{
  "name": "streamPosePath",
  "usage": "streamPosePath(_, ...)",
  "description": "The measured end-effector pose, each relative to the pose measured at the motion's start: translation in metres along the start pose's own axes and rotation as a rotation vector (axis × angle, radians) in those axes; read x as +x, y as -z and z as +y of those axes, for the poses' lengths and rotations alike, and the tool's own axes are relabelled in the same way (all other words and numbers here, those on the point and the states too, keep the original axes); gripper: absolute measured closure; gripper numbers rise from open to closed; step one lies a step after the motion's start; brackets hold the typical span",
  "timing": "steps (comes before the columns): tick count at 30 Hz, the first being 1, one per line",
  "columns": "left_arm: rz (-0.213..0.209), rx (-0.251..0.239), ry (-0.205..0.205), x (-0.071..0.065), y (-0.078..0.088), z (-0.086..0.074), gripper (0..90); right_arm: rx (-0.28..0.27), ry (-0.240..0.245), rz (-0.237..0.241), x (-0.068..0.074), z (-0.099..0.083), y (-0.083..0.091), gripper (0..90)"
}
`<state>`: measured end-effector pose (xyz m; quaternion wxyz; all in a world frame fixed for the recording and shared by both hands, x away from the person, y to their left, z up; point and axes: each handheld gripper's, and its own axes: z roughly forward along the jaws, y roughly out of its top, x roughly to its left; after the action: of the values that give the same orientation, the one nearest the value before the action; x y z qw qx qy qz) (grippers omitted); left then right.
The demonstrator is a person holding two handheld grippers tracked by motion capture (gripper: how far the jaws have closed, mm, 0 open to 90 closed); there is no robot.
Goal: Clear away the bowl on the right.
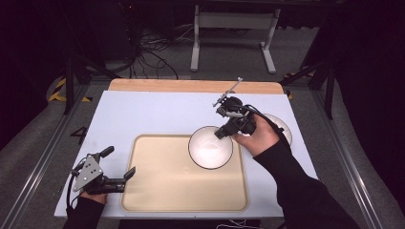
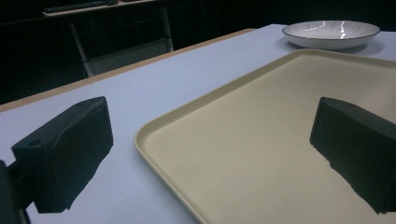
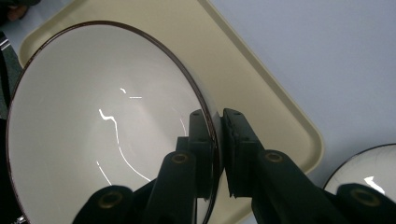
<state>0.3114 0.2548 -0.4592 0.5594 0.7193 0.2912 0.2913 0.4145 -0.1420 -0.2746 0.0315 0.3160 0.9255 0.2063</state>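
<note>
Bowl (image 3: 93,140): rim pinched betw R gripper (image 3: 218,140) jaws, held over far-R corner of tray (image 3: 280,116). 2nd bowl (image 3: 369,179) just right of jaws, on table (image 3: 327,46). L gripper (image 2: 210,154) wide open, nothing in it, over tray's near-L edge. No legible writing

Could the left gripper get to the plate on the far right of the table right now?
Probably not easily. The left gripper sits open at the tray's near left corner, while the plate lies across the table, and the right gripper, shut on the bowl, stands in between.
</note>
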Motion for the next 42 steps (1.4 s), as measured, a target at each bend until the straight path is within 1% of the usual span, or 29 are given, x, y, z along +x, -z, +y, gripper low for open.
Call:
streamPosePath(4,0.001,0.000,0.001,0.000,0.000,0.000,0.2,-0.011,0.010,0.017,0.004,0.001,-0.001,83.0)
streamPosePath(7,0.000,-0.001,0.001,0.000,0.000,0.000,0.2,-0.022,0.017,0.037,0.008,0.004,-0.005,82.9)
streamPosePath(14,0.000,0.000,0.000,0.000,0.000,0.000,0.2,-0.033,0.032,0.062,0.014,0.010,-0.014,83.0)
streamPosePath(16,-0.001,-0.001,0.000,0.000,0.000,0.000,0.2,-0.033,0.035,0.065,0.015,0.011,-0.015,83.0)
streamPosePath(20,0.001,0.000,0.002,0.000,0.000,0.000,0.2,-0.026,0.045,0.079,0.019,0.016,-0.024,83.0)
streamPosePath(21,0.001,0.000,0.002,0.000,0.000,0.000,0.2,-0.026,0.045,0.079,0.019,0.016,-0.024,83.0)
streamPosePath(22,0.000,-0.002,0.002,0.000,0.000,0.000,0.2,-0.025,0.048,0.081,0.021,0.018,-0.029,82.9)
streamPosePath(23,0.000,-0.002,0.002,0.000,0.000,0.000,0.2,-0.025,0.048,0.081,0.021,0.018,-0.029,82.9)
streamPosePath(25,0.000,-0.001,0.002,0.000,0.000,0.000,0.2,-0.020,0.045,0.085,0.022,0.019,-0.036,83.0)
streamPosePath(29,0.000,-0.001,0.002,0.000,0.000,0.000,0.2,-0.023,0.040,0.076,0.022,0.019,-0.044,82.9)
streamPosePath(30,0.000,-0.001,0.003,0.000,0.000,0.000,0.2,-0.018,0.038,0.078,0.022,0.019,-0.049,83.0)
streamPosePath(33,0.000,-0.002,0.002,0.000,0.000,0.000,0.2,-0.009,0.033,0.082,0.022,0.019,-0.057,83.0)
streamPosePath(36,0.000,-0.001,0.003,0.000,0.000,0.000,0.2,0.008,0.033,0.073,0.022,0.020,-0.063,82.9)
streamPosePath(39,0.000,-0.001,0.003,0.000,0.000,0.000,0.2,0.005,0.034,0.073,0.022,0.020,-0.067,82.9)
streamPosePath(41,0.000,-0.003,0.003,0.000,0.000,0.000,0.2,0.006,0.023,0.085,0.021,0.020,-0.072,83.0)
streamPosePath(42,-0.001,-0.001,0.000,0.000,0.000,0.000,0.2,0.008,0.028,0.081,0.021,0.020,-0.074,82.9)
